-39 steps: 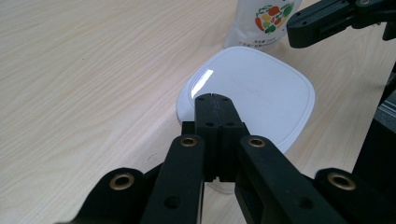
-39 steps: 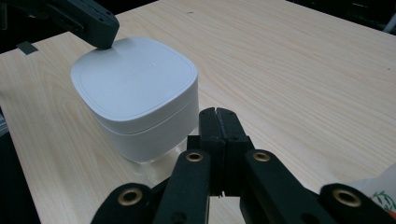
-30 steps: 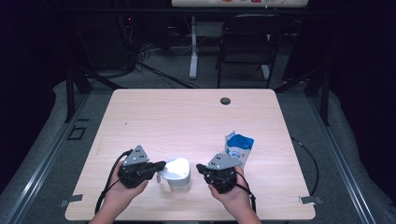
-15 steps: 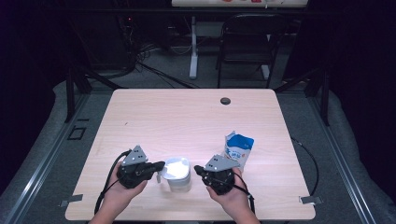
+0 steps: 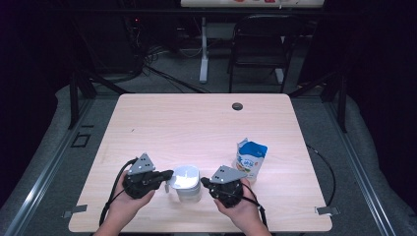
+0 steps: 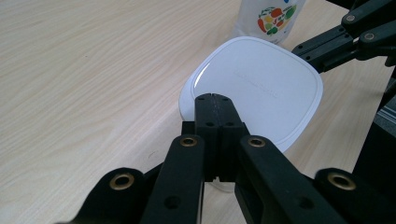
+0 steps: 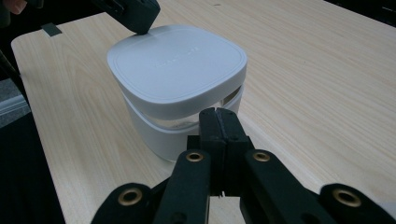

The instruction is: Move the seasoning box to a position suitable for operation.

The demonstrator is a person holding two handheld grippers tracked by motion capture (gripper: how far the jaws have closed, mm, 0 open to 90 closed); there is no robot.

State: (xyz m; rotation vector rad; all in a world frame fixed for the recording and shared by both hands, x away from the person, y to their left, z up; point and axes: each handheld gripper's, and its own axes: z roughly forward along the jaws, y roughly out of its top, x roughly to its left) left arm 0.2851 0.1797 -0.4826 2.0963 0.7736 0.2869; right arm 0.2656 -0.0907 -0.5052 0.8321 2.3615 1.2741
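High view: the white tub [image 5: 187, 183] sits near the table's [image 5: 196, 128] front edge, left gripper [image 5: 167, 175] at its 9 o'clock, right gripper [image 5: 205, 182] at its 3 o'clock, pouch [image 5: 251, 158] at 2 o'clock.

Left gripper view: the jaws are closed on nothing, tips over the lid [image 6: 261, 86] rim.

Right gripper view: closed jaws [image 7: 218, 122] point under the lid's edge. The tub's contents are hidden. An uneven push could tip or slide the tub.
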